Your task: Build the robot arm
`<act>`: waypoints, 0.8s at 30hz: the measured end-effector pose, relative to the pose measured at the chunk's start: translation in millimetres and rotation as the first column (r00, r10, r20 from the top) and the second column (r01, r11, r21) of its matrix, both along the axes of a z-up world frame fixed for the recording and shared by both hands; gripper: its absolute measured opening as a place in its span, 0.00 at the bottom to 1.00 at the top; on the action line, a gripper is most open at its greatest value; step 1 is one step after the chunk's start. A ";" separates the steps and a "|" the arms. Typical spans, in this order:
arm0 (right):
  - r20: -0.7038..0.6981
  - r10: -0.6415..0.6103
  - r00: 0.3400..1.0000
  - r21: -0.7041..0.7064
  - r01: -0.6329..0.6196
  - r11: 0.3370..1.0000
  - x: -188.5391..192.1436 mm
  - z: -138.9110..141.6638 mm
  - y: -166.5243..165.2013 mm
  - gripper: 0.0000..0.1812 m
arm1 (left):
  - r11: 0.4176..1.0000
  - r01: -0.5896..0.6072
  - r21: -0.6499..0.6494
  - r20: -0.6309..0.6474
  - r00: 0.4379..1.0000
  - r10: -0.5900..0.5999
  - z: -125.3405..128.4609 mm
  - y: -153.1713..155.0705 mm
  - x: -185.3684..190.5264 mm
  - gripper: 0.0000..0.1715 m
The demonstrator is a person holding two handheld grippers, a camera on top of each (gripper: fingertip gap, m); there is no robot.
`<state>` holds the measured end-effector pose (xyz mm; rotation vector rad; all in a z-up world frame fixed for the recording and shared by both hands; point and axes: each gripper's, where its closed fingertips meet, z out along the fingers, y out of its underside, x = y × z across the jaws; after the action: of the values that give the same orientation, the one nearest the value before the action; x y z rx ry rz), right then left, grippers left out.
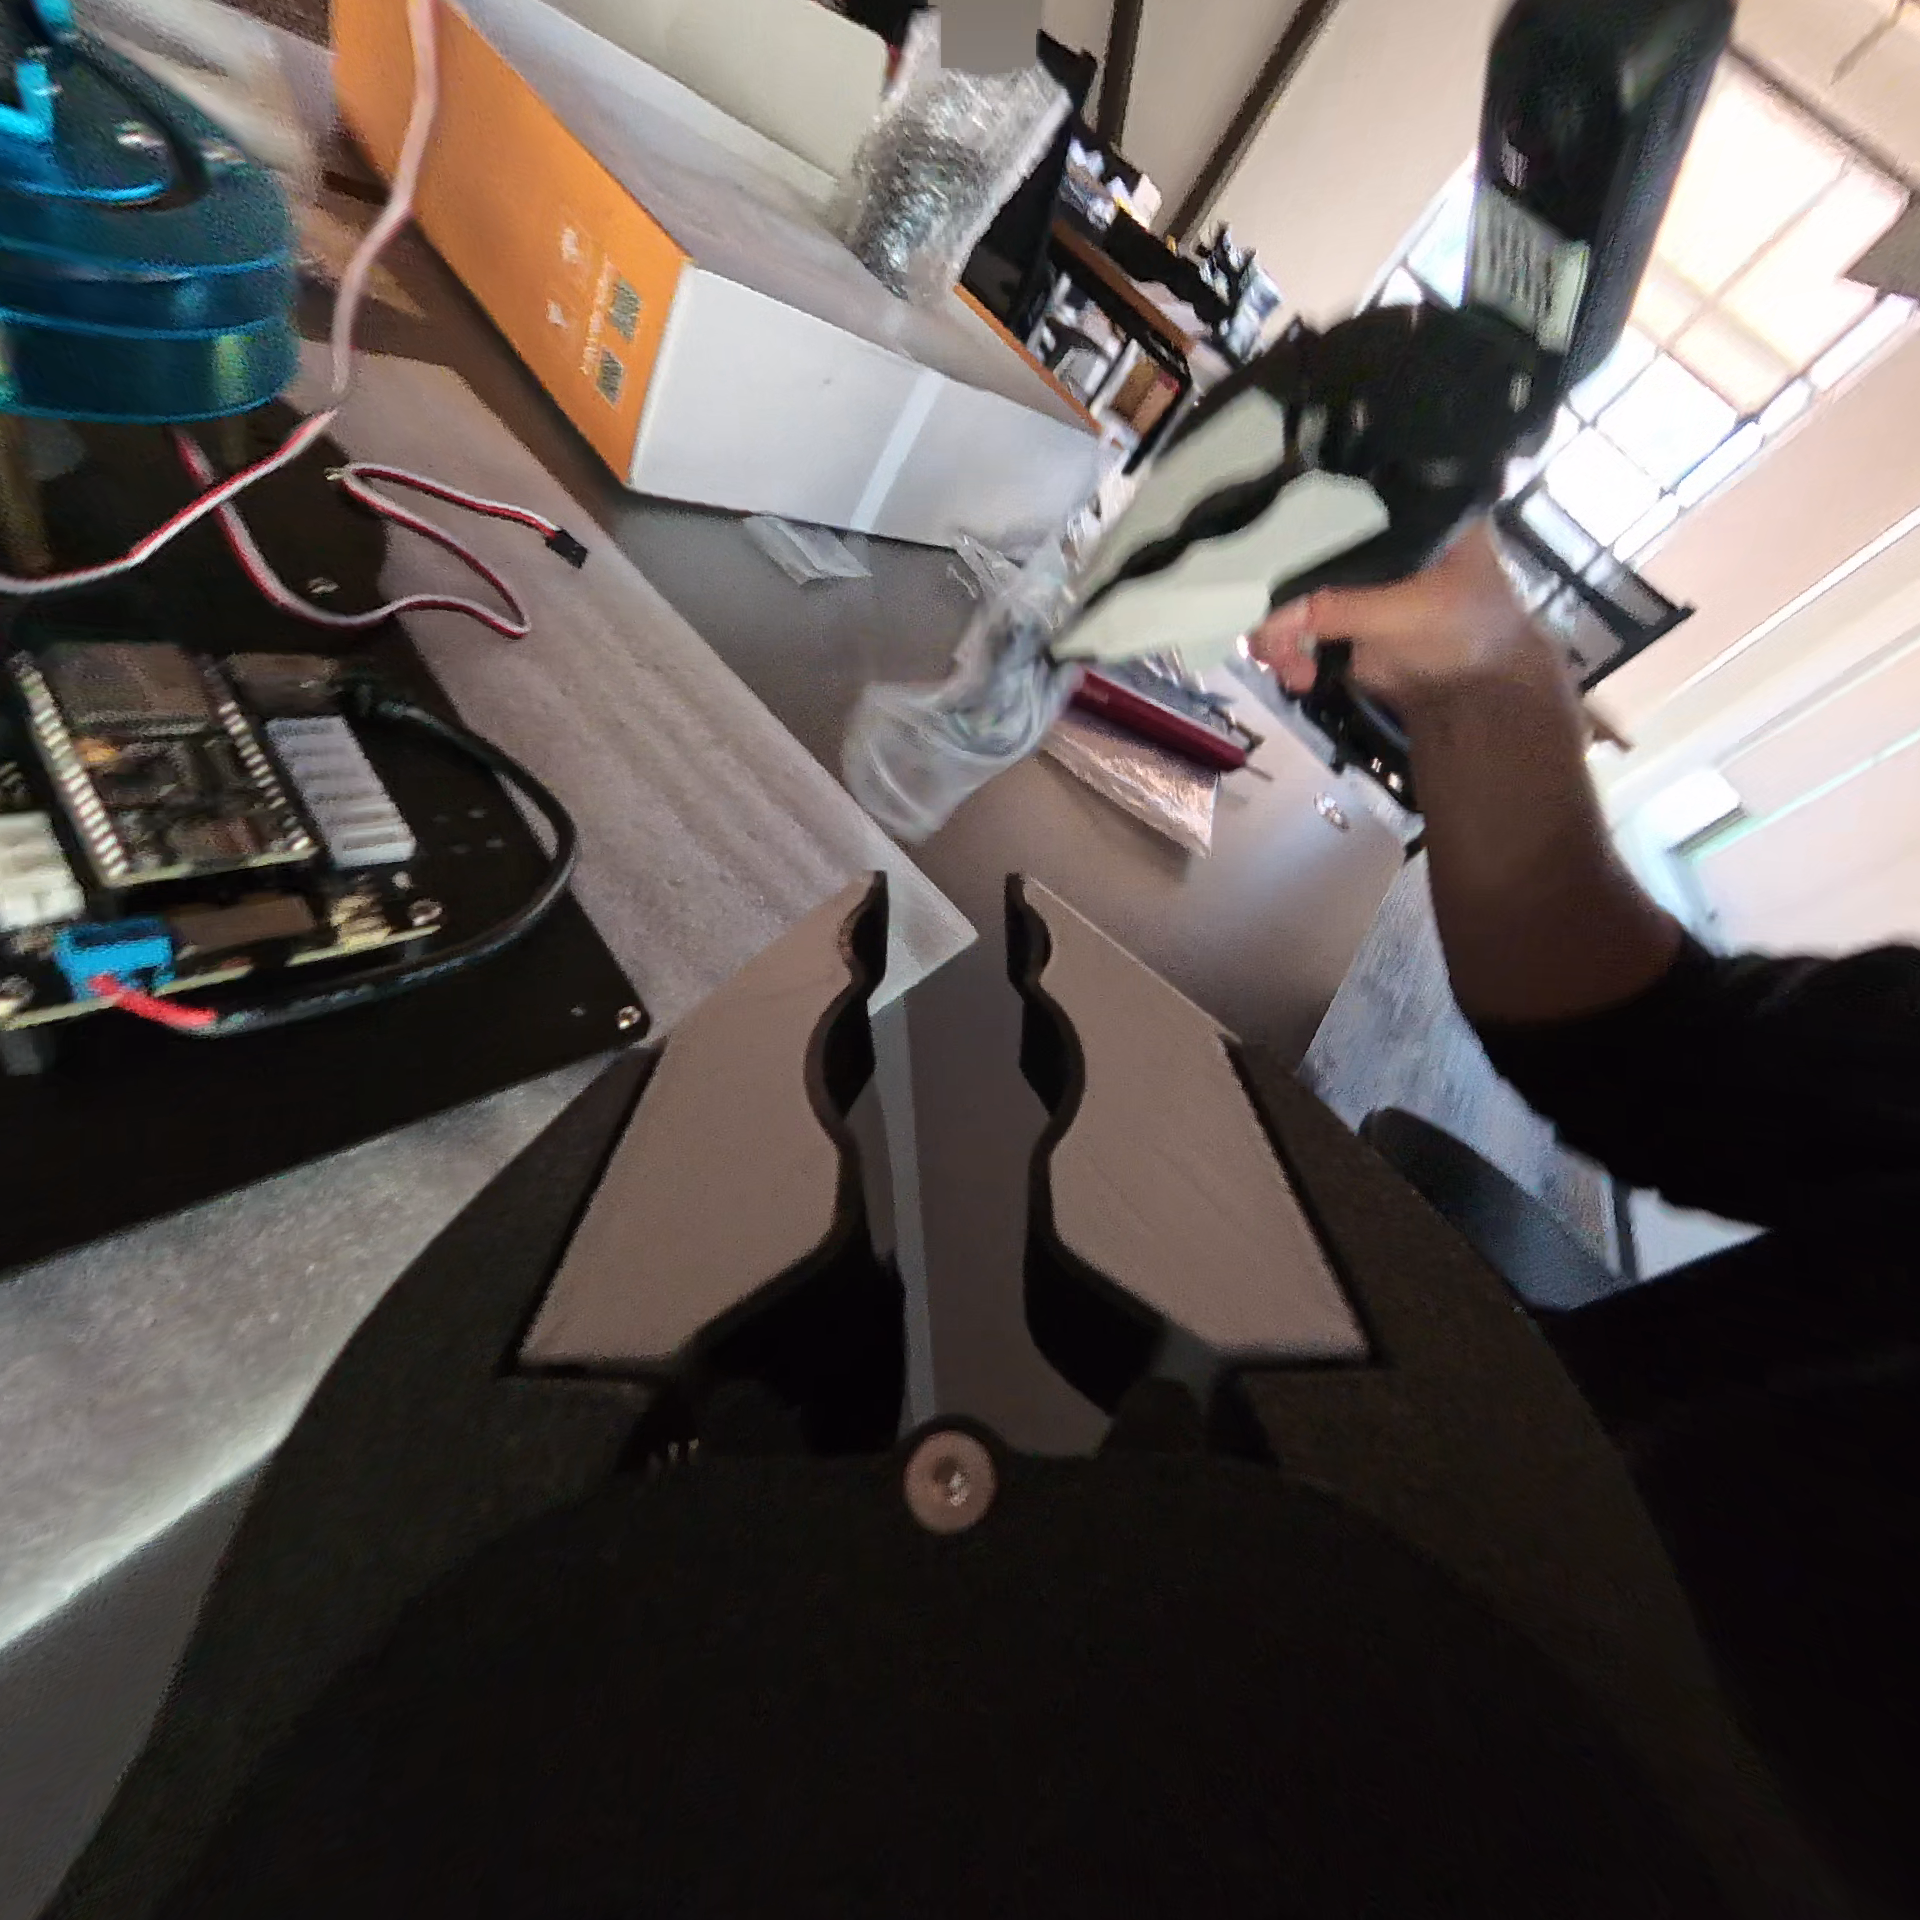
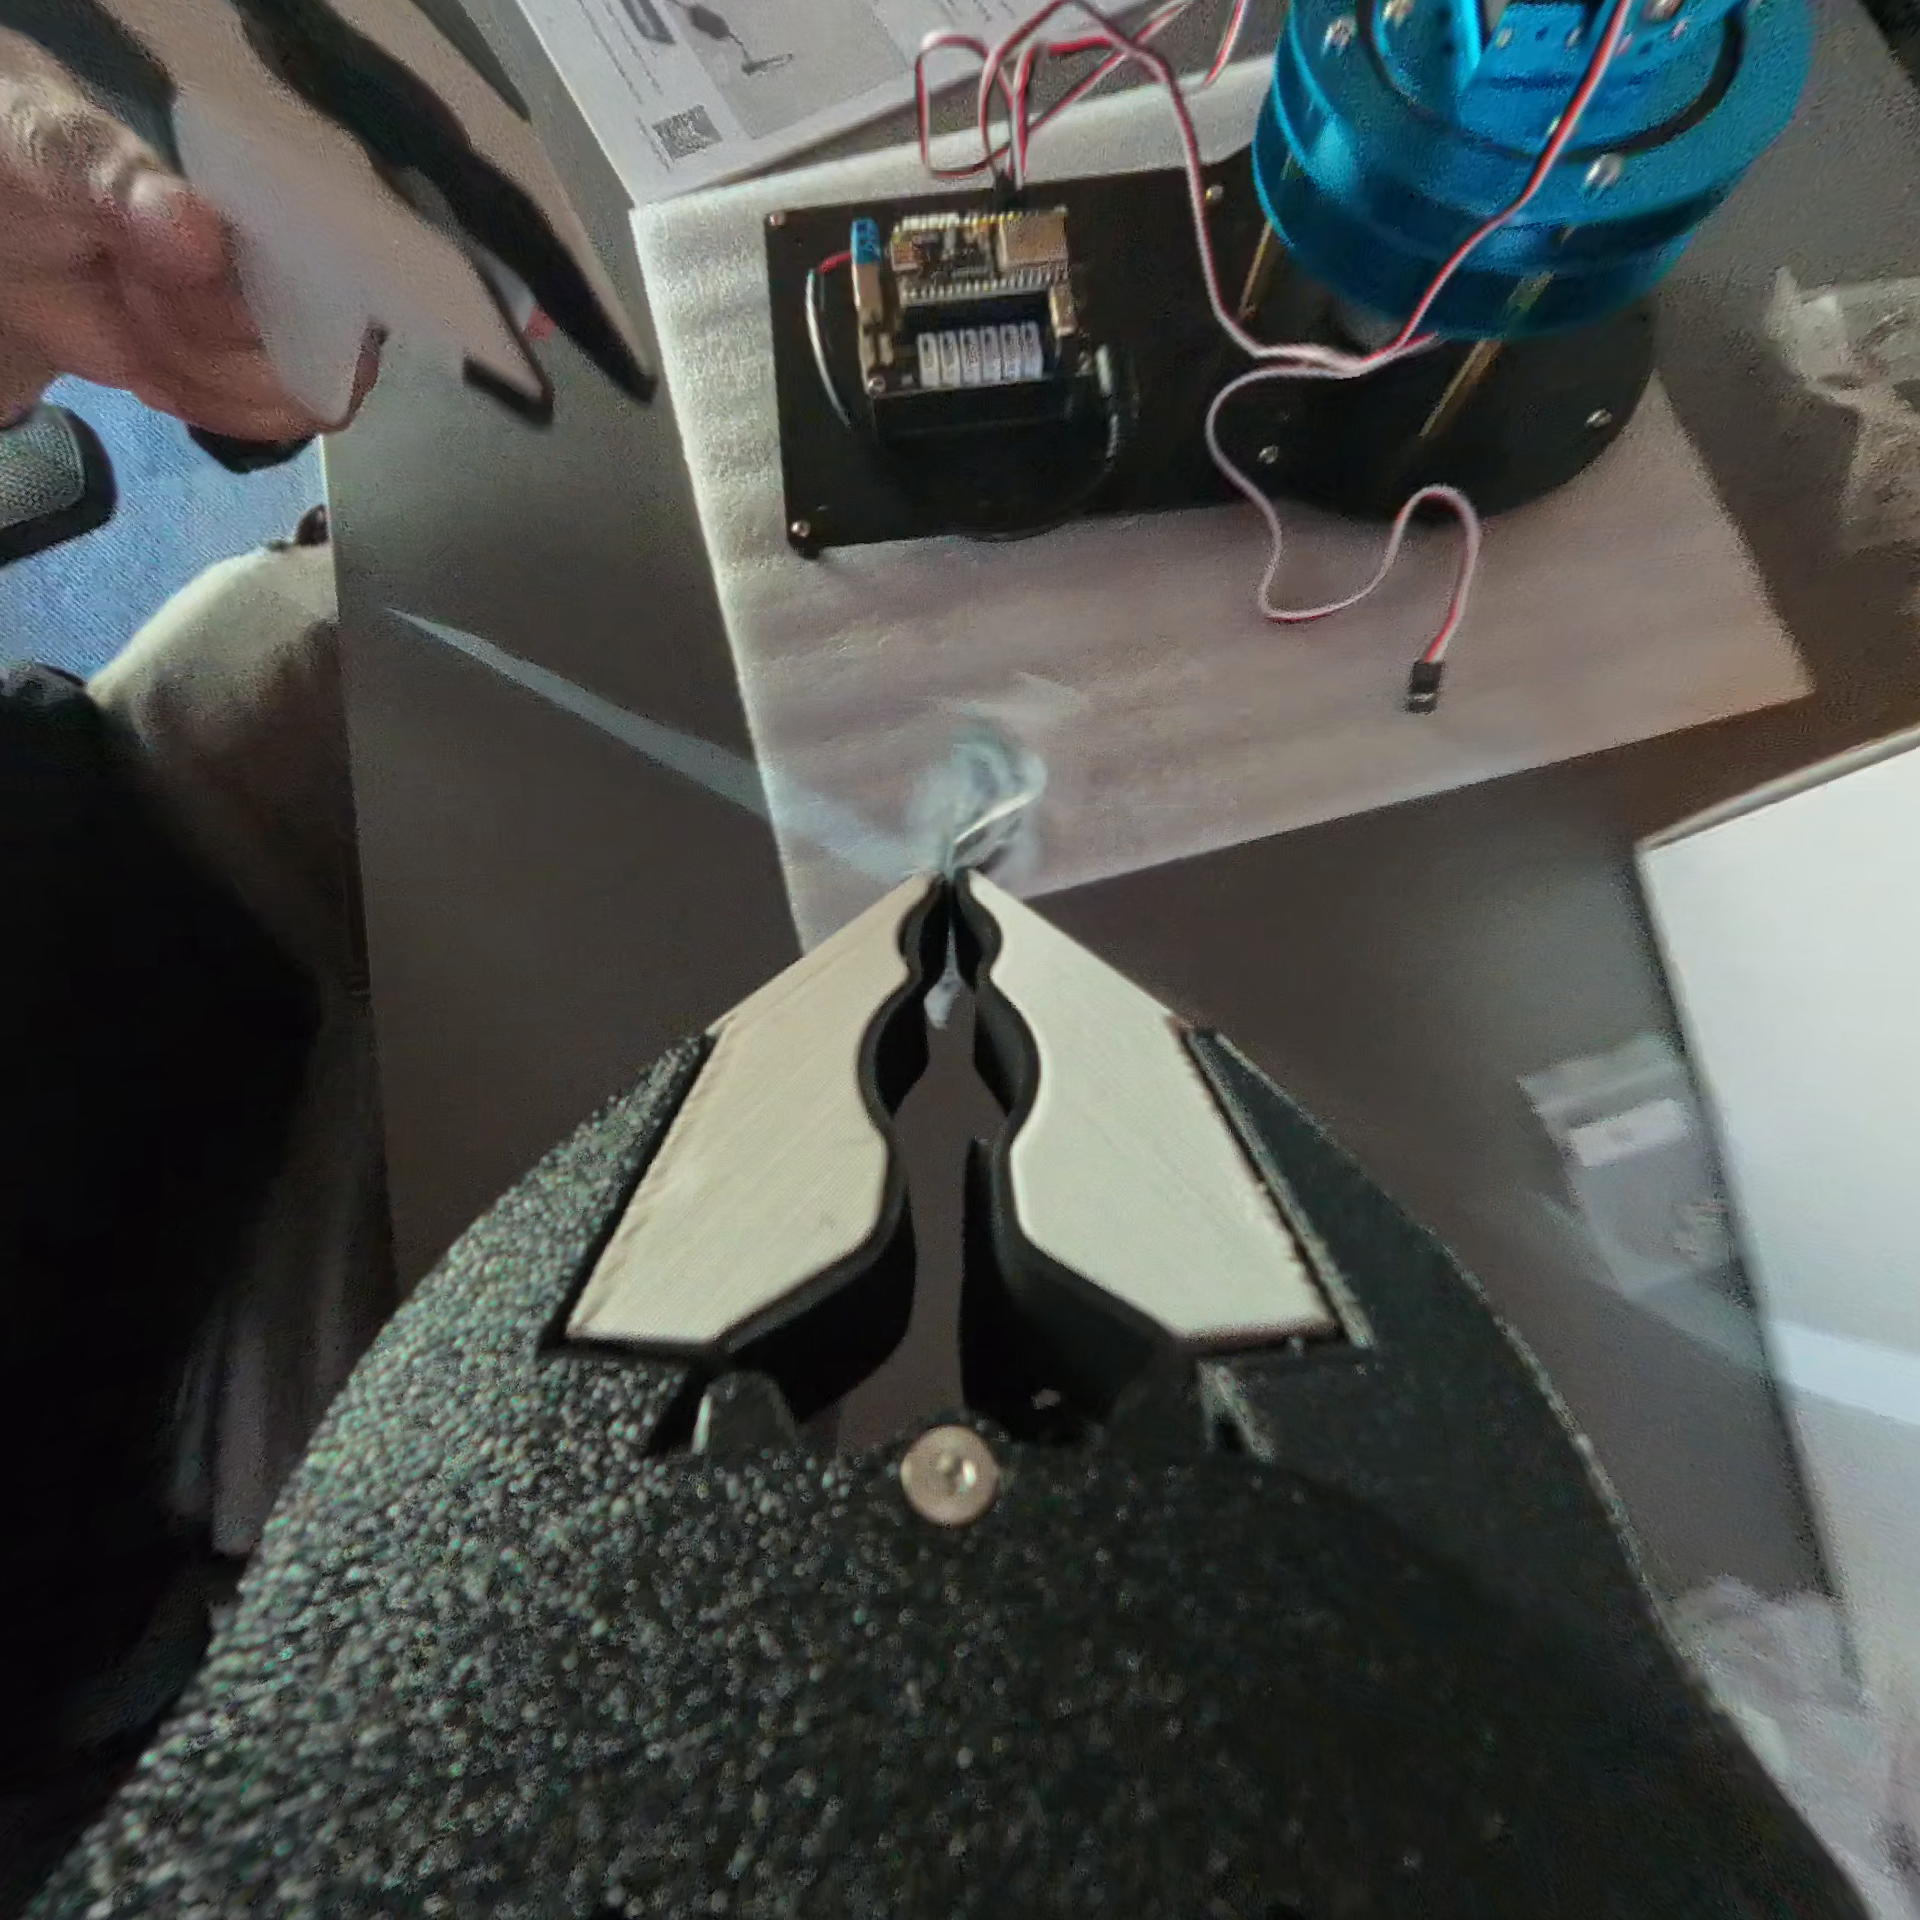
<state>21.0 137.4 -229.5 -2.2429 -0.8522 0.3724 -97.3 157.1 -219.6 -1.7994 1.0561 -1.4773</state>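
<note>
My right gripper (image 2: 951, 883) is shut on a small clear plastic bag (image 2: 977, 795) and holds it above the front edge of the white foam sheet (image 2: 1091, 665). The left wrist view shows the same: the right gripper (image 1: 1049, 649) pinches the crumpled bag (image 1: 940, 727) in the air over the table. My left gripper (image 1: 945, 894) is open with nothing between its fingers, over the corner of the foam sheet (image 1: 644, 727). A black base plate (image 2: 997, 457) with a circuit board (image 2: 971, 301) and a blue metal turntable (image 2: 1496, 197) lies on the foam.
An orange and white box (image 1: 665, 312) stands at the back of the brown table (image 1: 1143, 883). Red-white wires with a black plug (image 2: 1418, 686) trail over the foam. A silver foil bag (image 1: 1138, 774) and a dark red tool (image 1: 1164, 712) lie behind. A white box (image 2: 1808, 1039) is at right. One gripper's finger ends stand about 12 cm off the other's.
</note>
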 end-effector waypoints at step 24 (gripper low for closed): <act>0.145 0.452 0.880 -0.264 -0.406 0.875 -8.6 41.9 -26.7 0.00 | 0.908 0.319 0.271 -0.002 0.944 -0.331 64.3 -24.2 83.9 0.23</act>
<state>12.4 110.8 -187.7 -2.3107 -1.4993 0.4700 -13.5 132.9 -155.3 -1.4439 1.5126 -1.4677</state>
